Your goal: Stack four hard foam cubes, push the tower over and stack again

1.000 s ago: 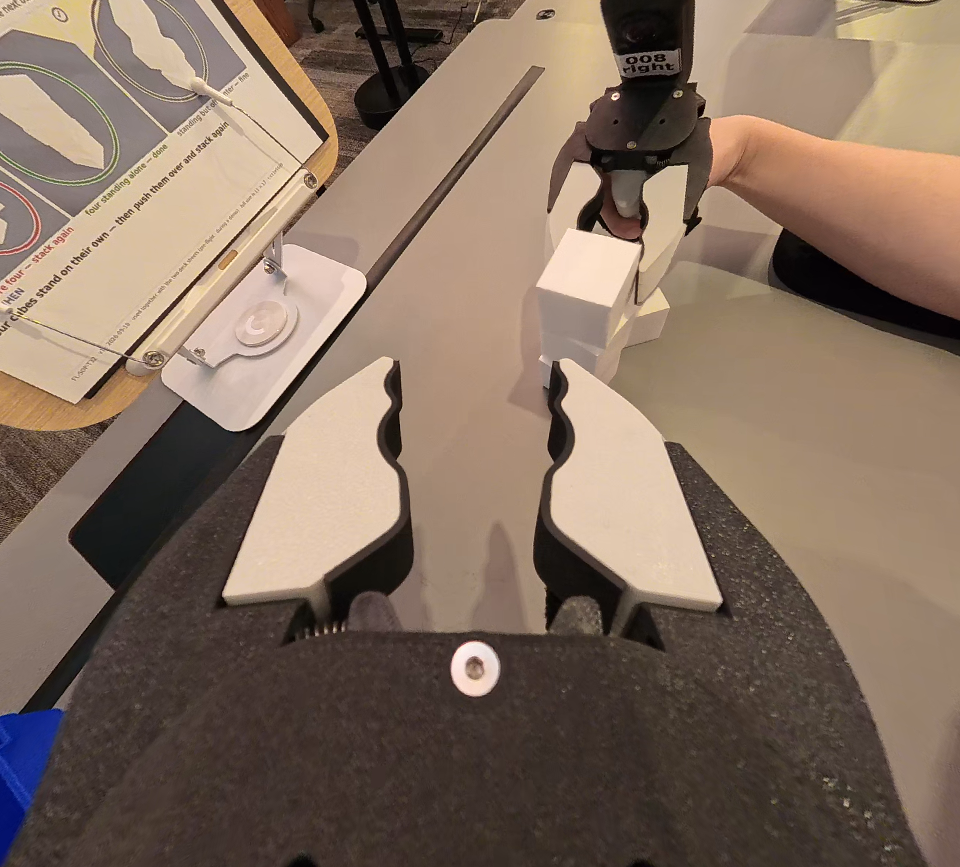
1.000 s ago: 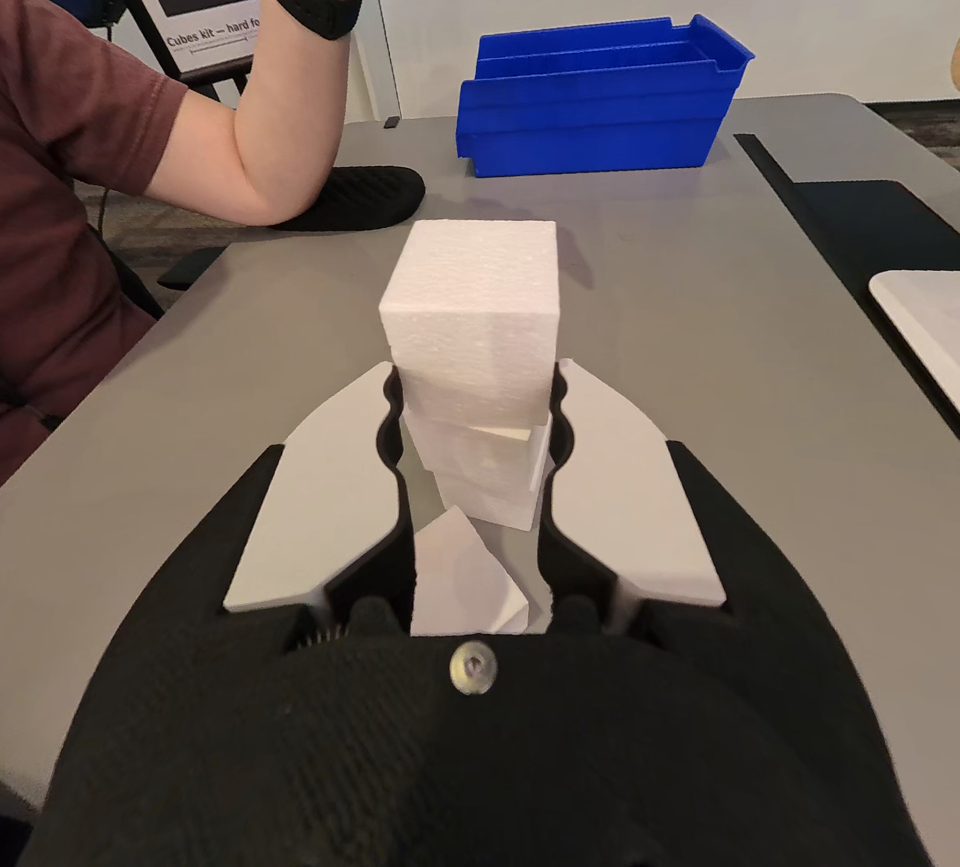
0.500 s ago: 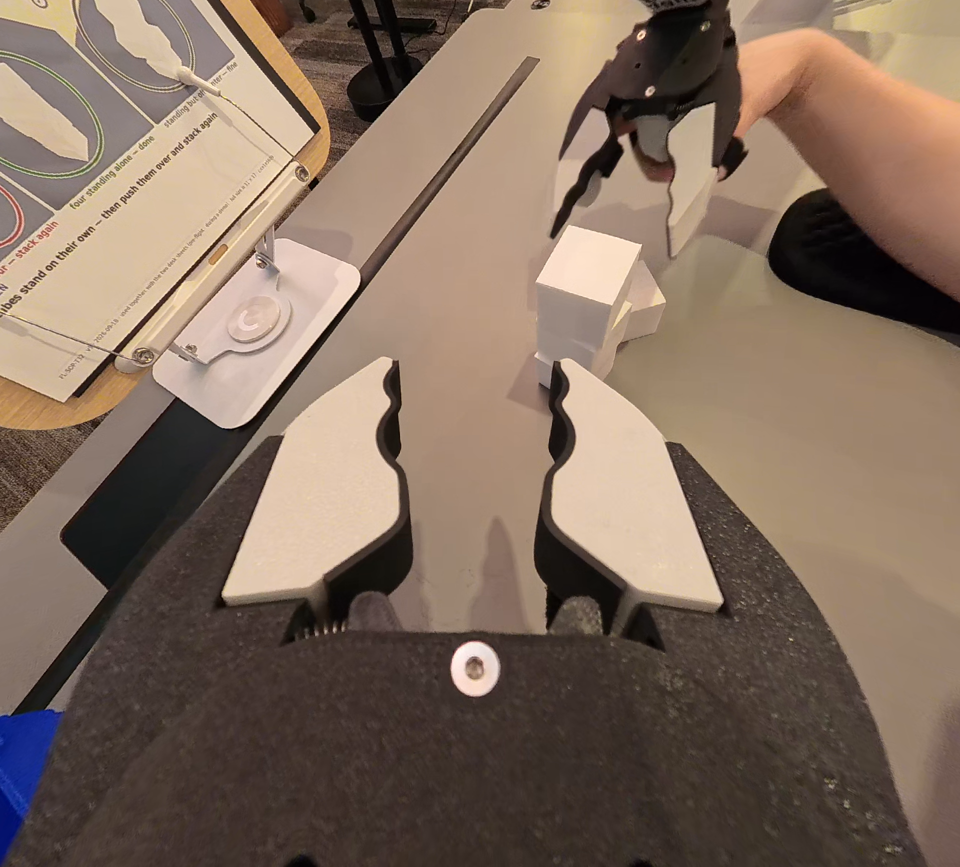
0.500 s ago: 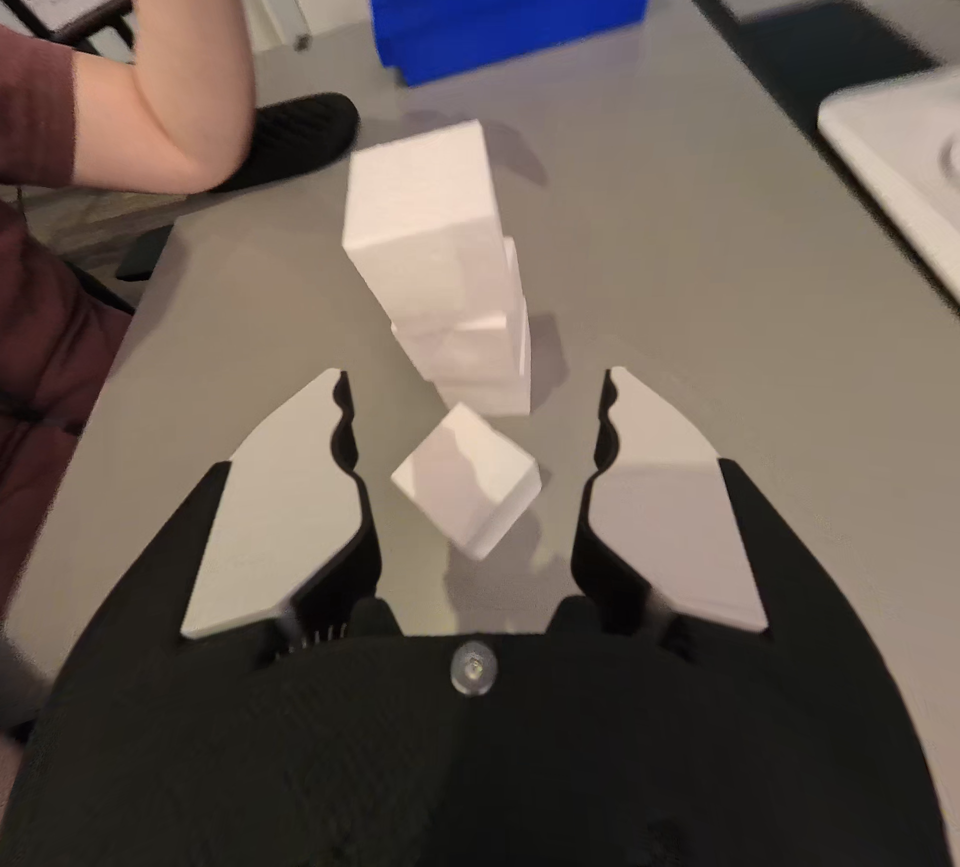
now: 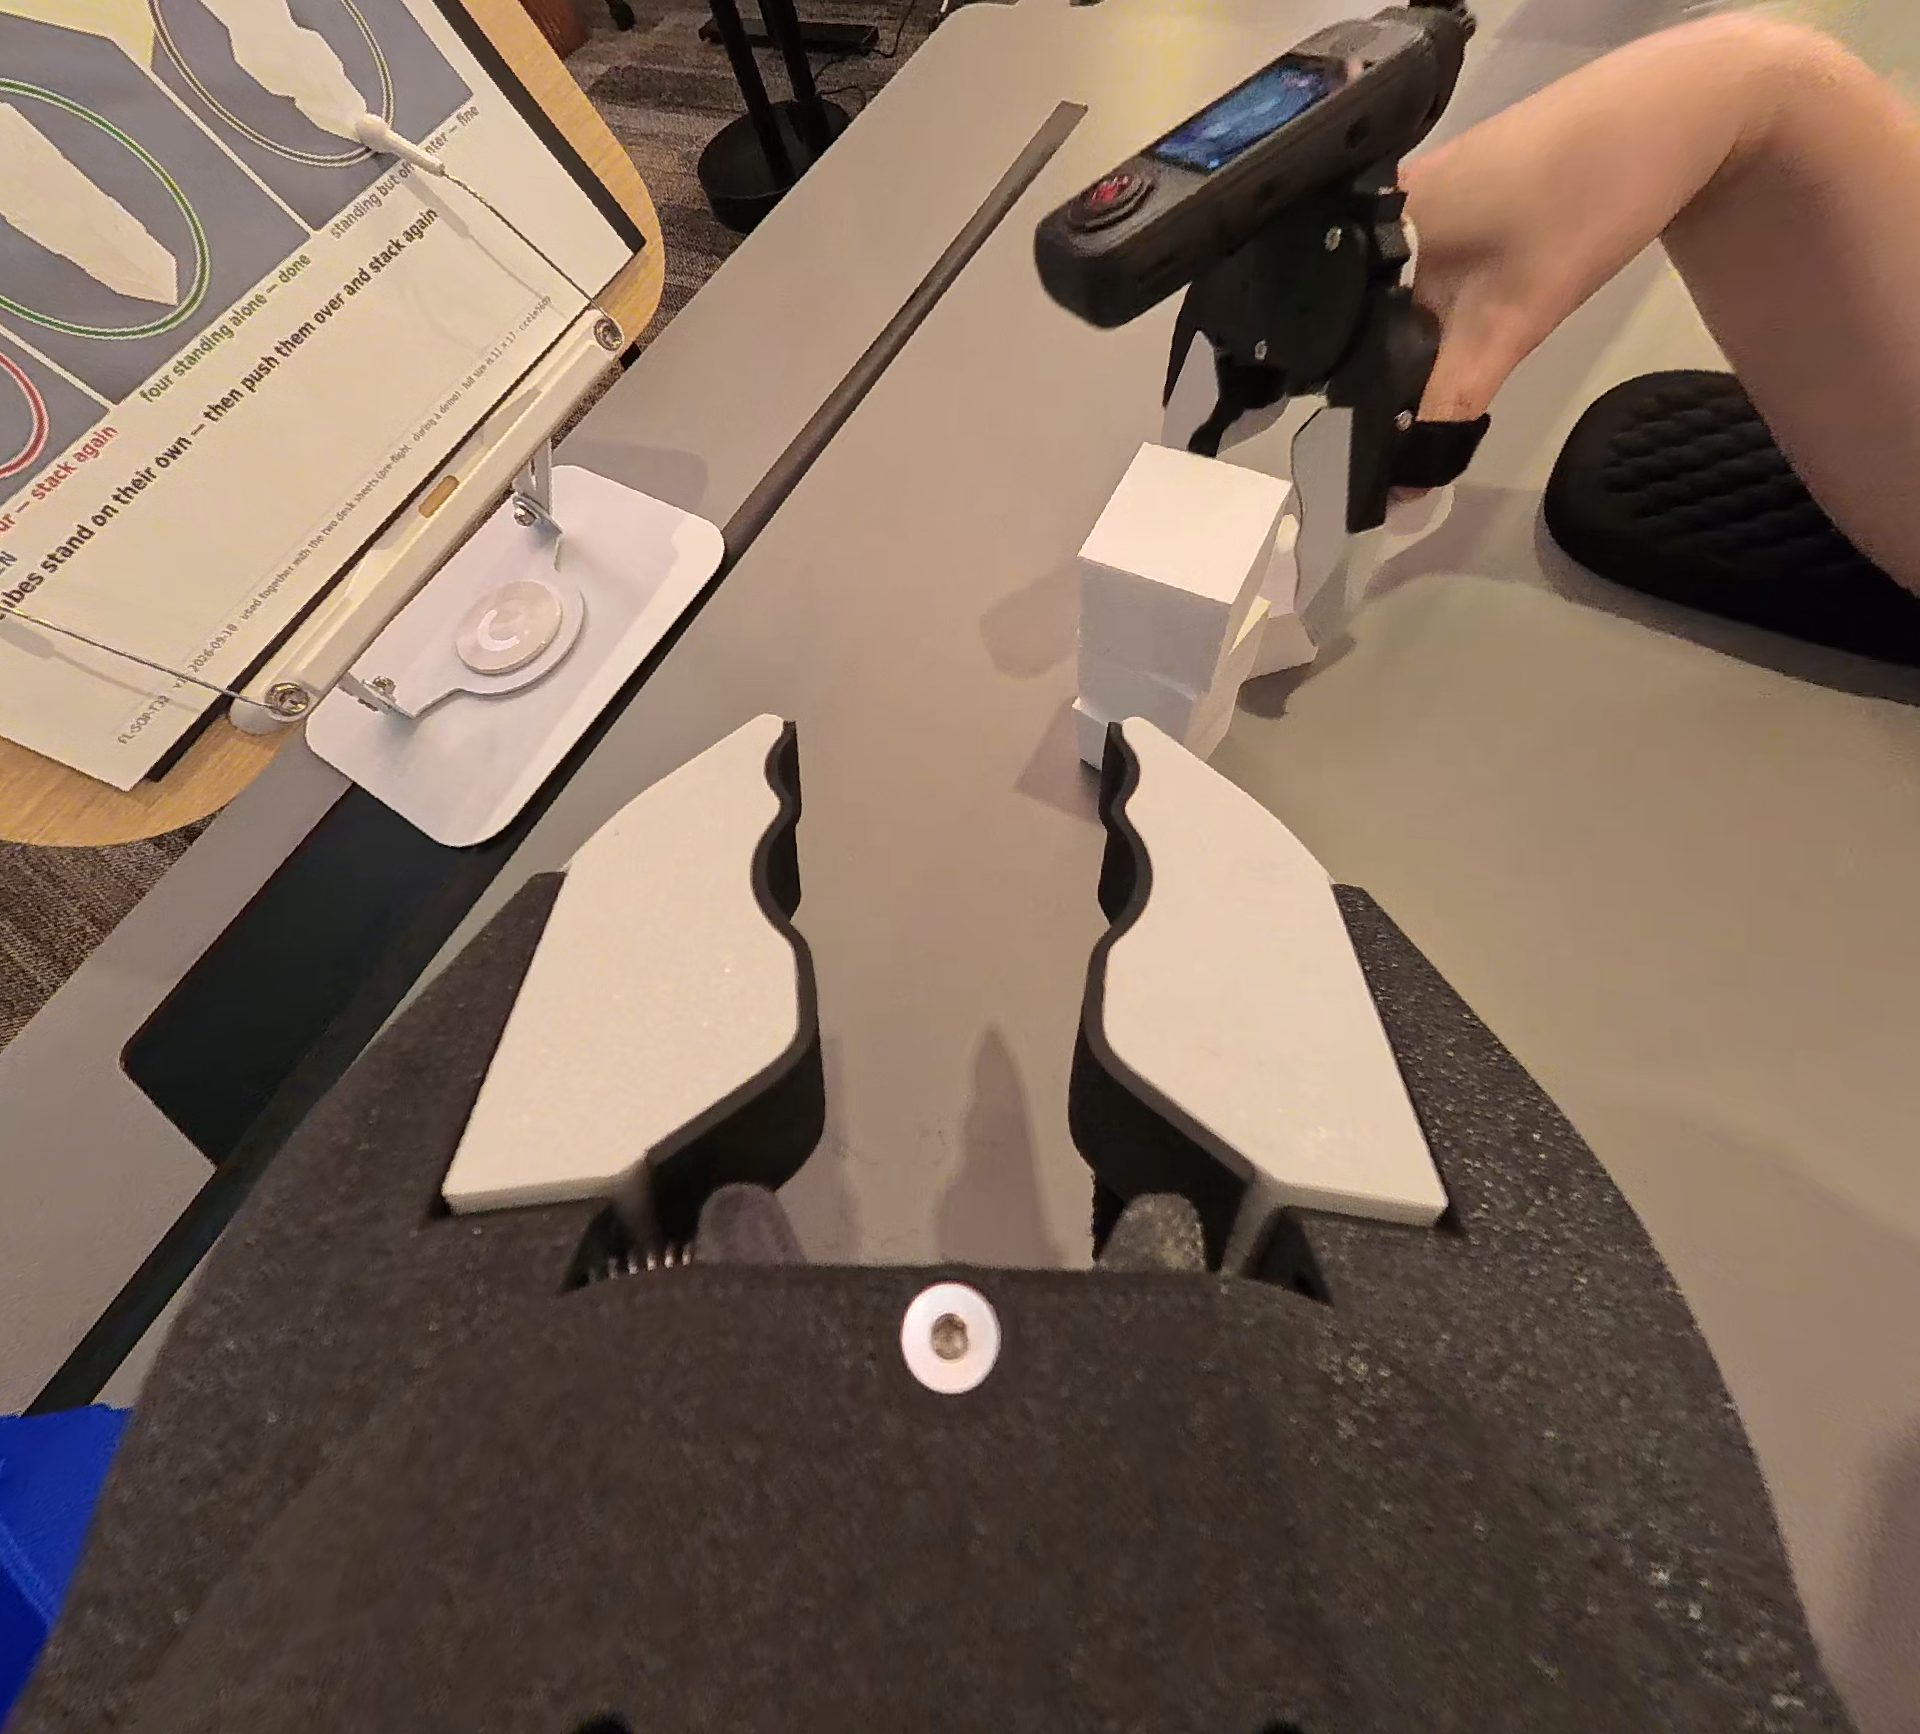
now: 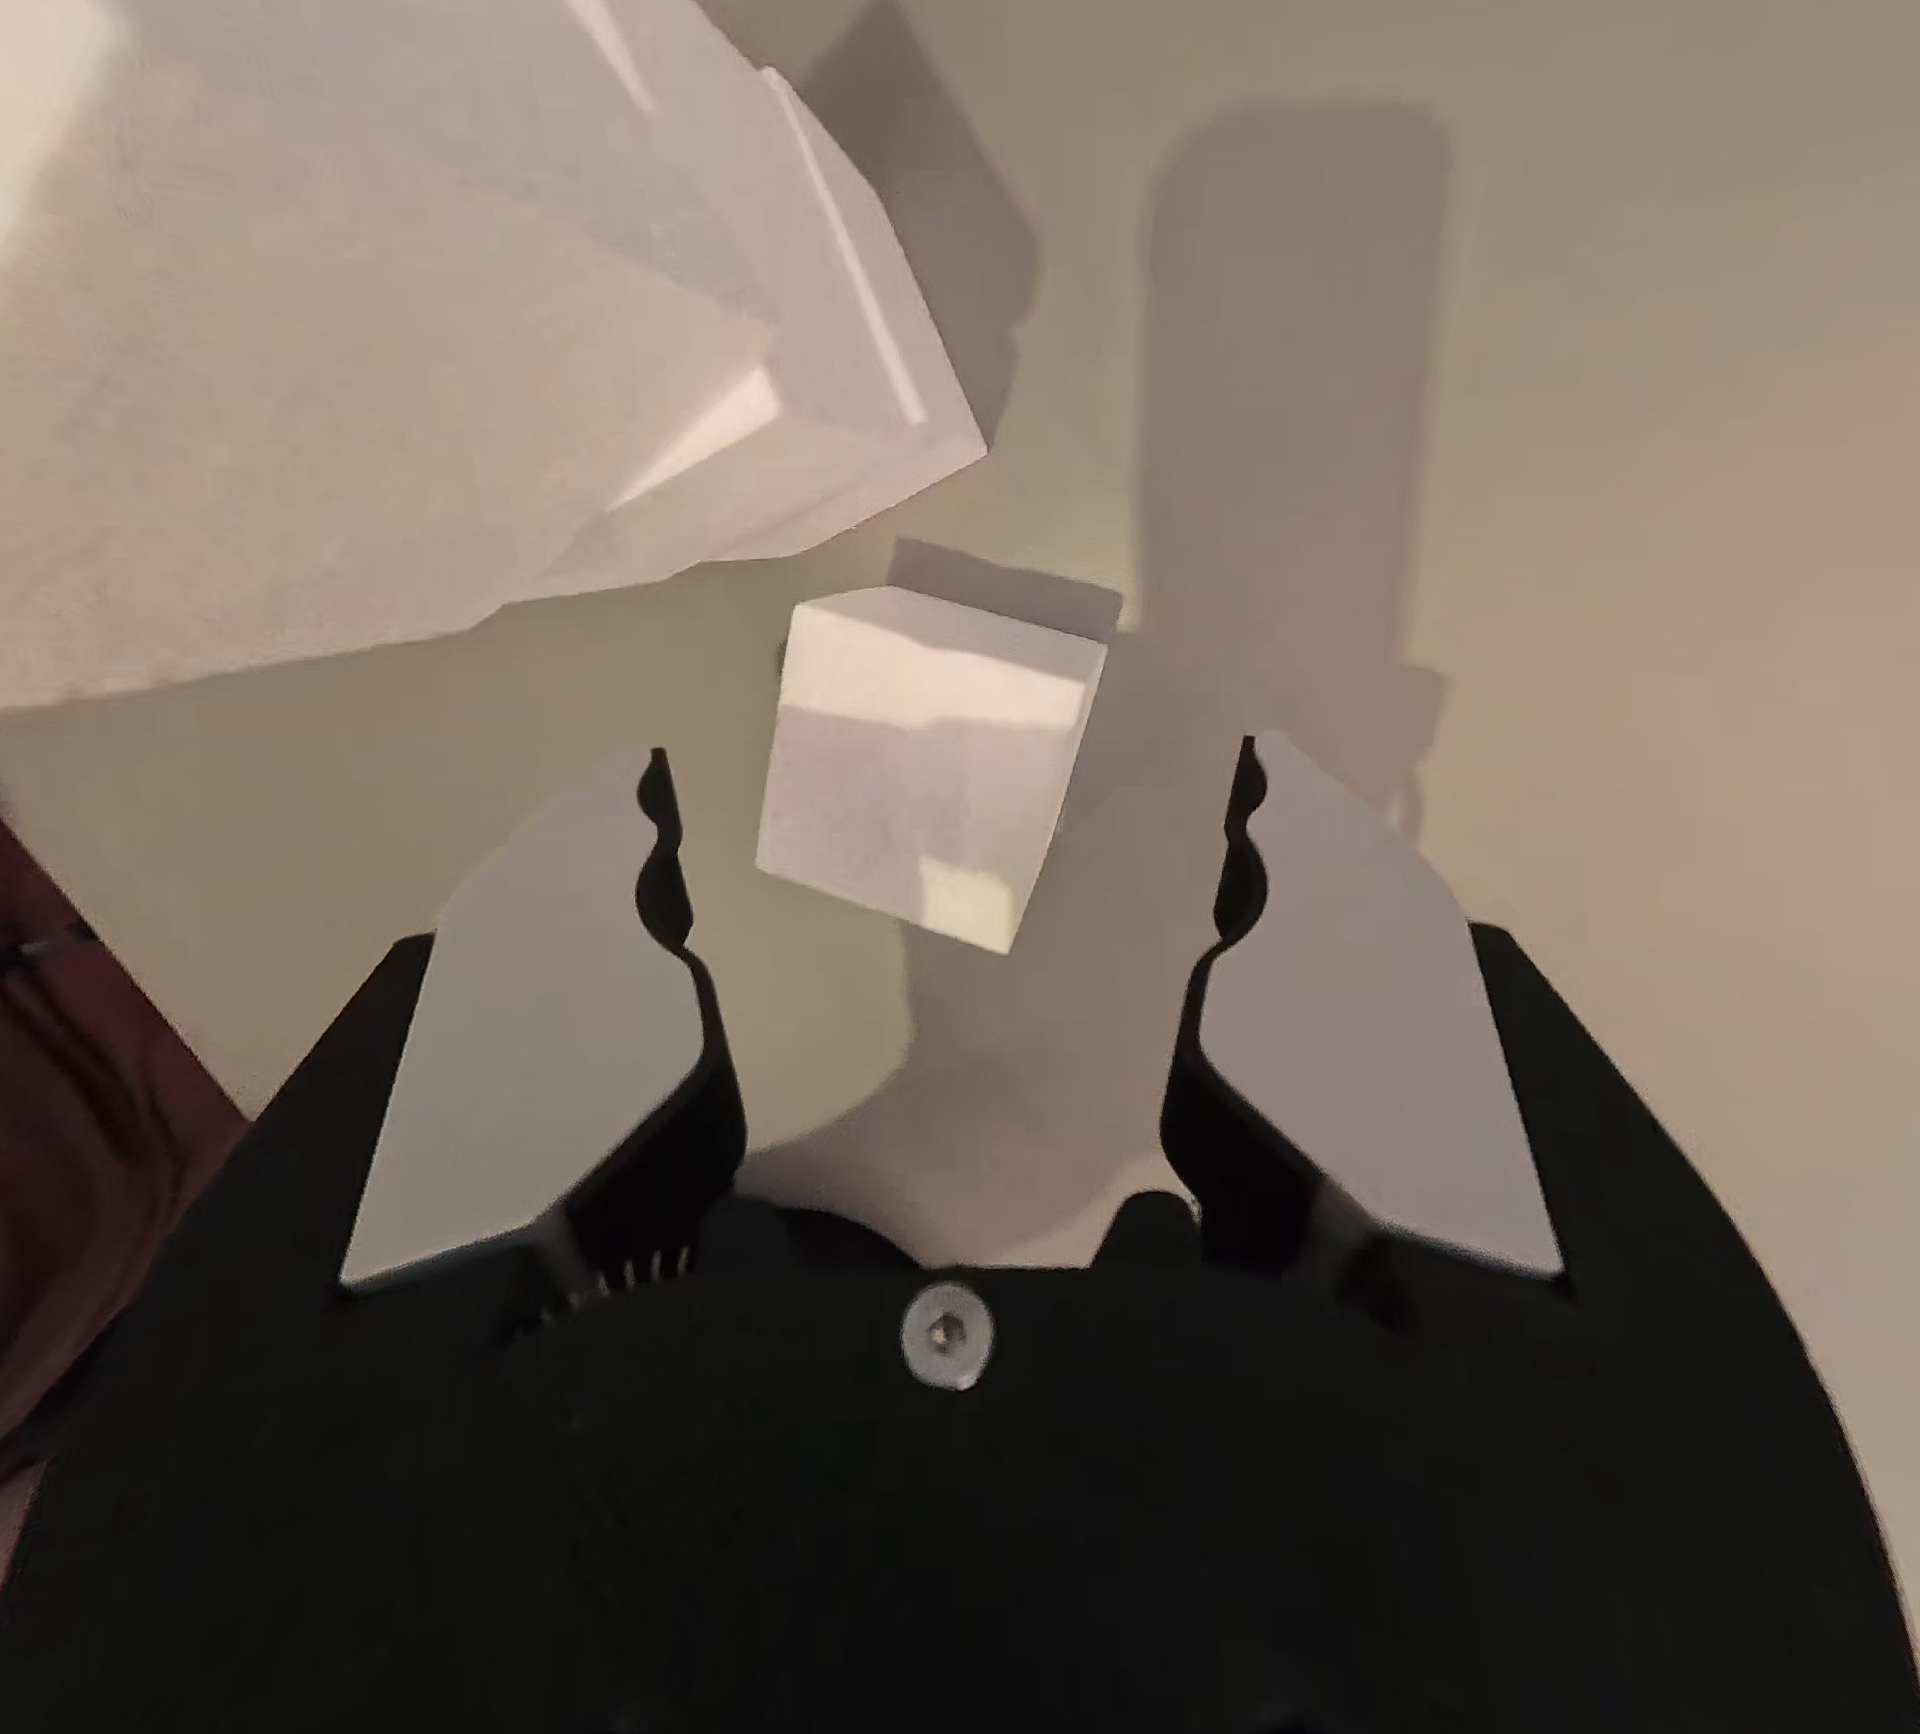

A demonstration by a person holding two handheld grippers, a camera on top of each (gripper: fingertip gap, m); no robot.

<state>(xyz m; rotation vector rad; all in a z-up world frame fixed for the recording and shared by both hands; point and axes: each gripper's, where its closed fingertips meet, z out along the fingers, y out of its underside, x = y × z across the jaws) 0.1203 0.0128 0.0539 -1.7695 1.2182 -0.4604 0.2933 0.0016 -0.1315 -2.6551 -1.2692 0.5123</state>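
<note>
On the grey table (image 5: 1455, 905) there's a stack of three white foam cubes (image 5: 1174, 583), each one twisted a bit off the one below. The fourth cube (image 6: 925, 770) sits loose on the table right beside the stack's base. The right gripper (image 6: 951, 759) hangs over that loose cube, pointing down, fingers spread wide and holding nothing. The left gripper (image 5: 948, 734) sits back nearer the table edge, also open and empty. Off to the left, an instruction sheet (image 5: 208, 250) leans on a white stand (image 5: 582, 645).
</note>
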